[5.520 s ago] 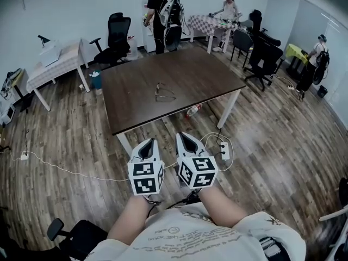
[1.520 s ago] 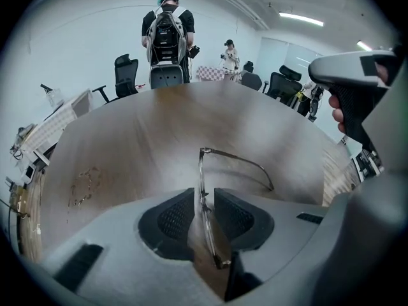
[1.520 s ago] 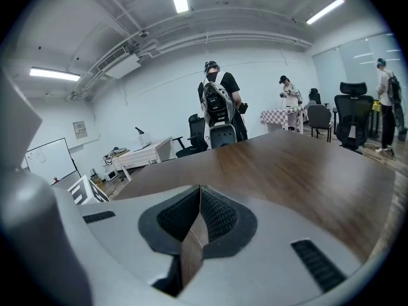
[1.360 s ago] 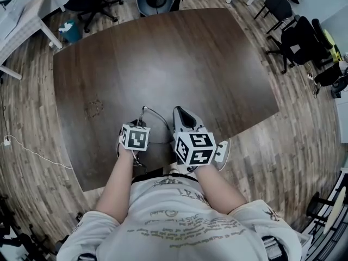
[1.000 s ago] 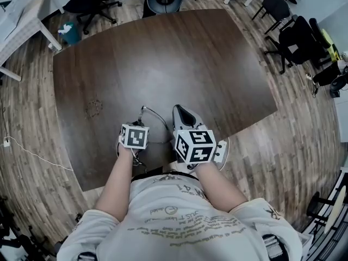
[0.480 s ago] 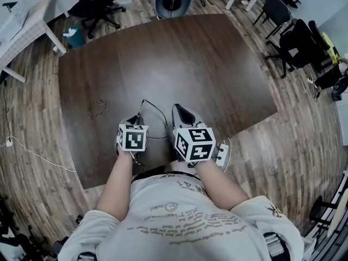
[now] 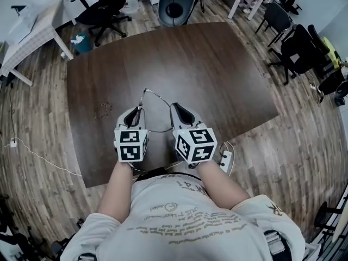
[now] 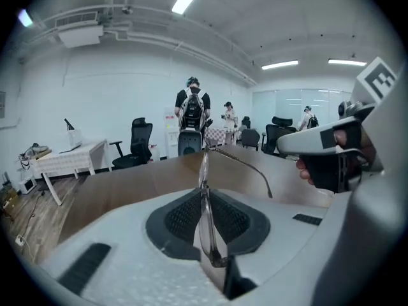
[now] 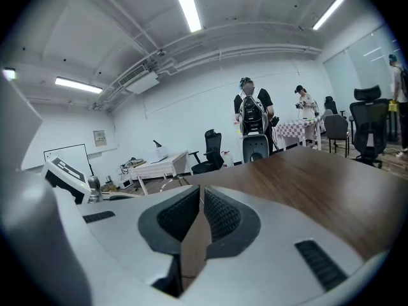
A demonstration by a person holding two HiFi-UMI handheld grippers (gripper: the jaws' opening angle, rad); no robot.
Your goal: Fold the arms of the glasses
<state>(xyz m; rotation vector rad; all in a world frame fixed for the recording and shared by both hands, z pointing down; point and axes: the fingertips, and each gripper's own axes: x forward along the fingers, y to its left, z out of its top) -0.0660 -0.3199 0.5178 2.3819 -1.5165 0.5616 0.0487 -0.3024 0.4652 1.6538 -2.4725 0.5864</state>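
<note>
The glasses (image 8: 204, 190) are pinched in the left gripper (image 7: 136, 112), whose jaws have just been closing a little and now press on the front of the frame from both sides. The lens stands upright and edge-on between the pads. One thin arm of the glasses is unfolded and reaches out to the right, toward the right gripper (image 7: 179, 110). In the head view the glasses (image 7: 155, 98) are over the near part of the dark brown table (image 7: 217, 69), near its near edge. The right gripper is just beside the left one, and its jaws are pressed together with nothing between them. A white power strip (image 7: 224, 157) lies on the wooden floor to the near right. Beyond the far edge of the table stands a person with a backpack (image 8: 192, 110), and black office chairs (image 7: 103, 7) are at the far left.
</note>
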